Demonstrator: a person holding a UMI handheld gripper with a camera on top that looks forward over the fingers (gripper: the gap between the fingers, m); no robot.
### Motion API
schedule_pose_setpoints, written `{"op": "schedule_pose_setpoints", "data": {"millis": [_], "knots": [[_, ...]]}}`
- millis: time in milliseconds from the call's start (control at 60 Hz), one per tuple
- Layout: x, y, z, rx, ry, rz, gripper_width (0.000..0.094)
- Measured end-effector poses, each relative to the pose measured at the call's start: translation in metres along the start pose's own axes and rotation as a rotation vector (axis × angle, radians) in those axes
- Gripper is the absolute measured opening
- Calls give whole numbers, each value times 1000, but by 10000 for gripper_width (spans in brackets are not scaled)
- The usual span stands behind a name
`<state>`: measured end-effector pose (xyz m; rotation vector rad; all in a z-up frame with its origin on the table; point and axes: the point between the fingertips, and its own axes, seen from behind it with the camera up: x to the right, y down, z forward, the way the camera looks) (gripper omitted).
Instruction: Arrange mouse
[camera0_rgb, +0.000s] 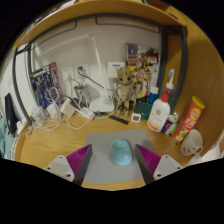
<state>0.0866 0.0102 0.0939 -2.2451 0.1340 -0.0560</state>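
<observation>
A: Mouse (121, 152), one only, pale blue-green, sits on a grey mat (112, 170) on a wooden desk (45, 150). It lies between the two fingers, a little ahead of their tips, with a clear gap on each side.

B: And the gripper (113, 160)?

A: One gripper, two fingers, each with a magenta pad (80, 157) on its inner face. The fingers are spread wide and touch nothing. They point level across the desk toward the back wall, with the mat beneath them.

B: What else is there, by count?

A: To the right of the mouse stand one white bottle (160, 112) with a red tip, one tall can (189, 118) in yellow and red, tilted, and one small white object that is too blurred to name. Near the back, at the middle, stands one wooden figure (123, 90). To the left lies a tangle of white cables (60, 108) and plugs; their number cannot be told. One shelf runs overhead.

B: Is anyone in sight?

A: I can make out no one.
</observation>
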Motion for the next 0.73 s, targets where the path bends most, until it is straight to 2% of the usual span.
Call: {"op": "schedule_pose_setpoints", "data": {"millis": [300,617,733], "knots": [[-89,-51,-135,149,-25,-43,870],[-167,-35,-196,177,-86,-63,868],[-179,-24,-205,168,-79,-82,864]]}}
